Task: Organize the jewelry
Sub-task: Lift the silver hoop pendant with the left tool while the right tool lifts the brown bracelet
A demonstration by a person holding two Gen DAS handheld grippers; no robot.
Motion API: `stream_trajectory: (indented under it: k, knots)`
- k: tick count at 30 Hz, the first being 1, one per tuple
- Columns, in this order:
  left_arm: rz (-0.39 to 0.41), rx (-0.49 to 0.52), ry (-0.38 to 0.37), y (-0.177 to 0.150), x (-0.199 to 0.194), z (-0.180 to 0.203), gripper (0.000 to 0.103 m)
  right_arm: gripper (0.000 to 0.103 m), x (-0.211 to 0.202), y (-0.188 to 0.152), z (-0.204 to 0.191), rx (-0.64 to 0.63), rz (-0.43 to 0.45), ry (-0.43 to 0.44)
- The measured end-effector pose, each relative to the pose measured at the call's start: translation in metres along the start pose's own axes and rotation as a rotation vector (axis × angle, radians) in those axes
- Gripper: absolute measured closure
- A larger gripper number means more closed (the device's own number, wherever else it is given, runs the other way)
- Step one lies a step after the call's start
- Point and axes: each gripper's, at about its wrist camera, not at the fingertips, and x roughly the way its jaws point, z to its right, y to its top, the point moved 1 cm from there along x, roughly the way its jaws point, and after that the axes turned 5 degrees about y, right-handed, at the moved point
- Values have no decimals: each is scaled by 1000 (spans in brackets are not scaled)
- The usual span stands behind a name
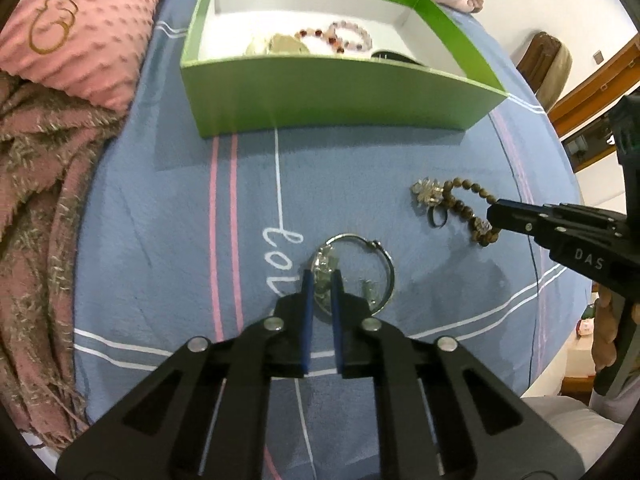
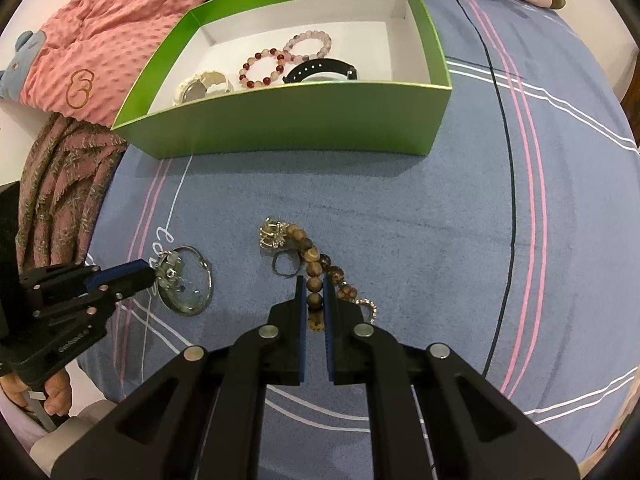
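A blue striped bedspread point(image 1: 168, 208) is spread beneath both tools. Well beyond the fingertips a green box point(image 2: 304, 120) is seen, open, with beaded bracelets point(image 2: 280, 60) and a black watch point(image 2: 320, 72) laid inside. The left gripper point(image 1: 322, 280) is clamped on the charm cluster of a silver hoop bangle point(image 1: 384, 260), which curves off to the right of its fingers. The right gripper point(image 2: 315, 292) is closed on a brown wooden-bead bracelet point(image 2: 312, 256); a small ring point(image 2: 284, 268) lies just left of its fingers.
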Motion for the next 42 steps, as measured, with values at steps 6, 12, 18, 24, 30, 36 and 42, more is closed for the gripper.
stream_trajectory:
  k: [6,12,18,24,30,36,42]
  knots:
    - [24,-15,-8,3,-14,-4,97,96,-13,1,1,4,33,1]
    - [81,-21,-35,6,-42,-2,97,96,-32,4,-1,-2,80,10]
    - [132,-33,-51,12,-66,-7,97,96,-41,5,-4,-9,102,20]
    - [143,-38,-46,16,-73,-6,97,96,-44,5,-6,-15,107,27]
    - [163,-33,-43,20,-81,-4,97,96,-61,9,-10,-33,143,30]
    - [175,-23,-40,24,-85,0,97,96,-69,11,-15,-50,161,27]
    - [177,-18,-37,25,-86,2,97,96,-67,10,-17,-58,153,29]
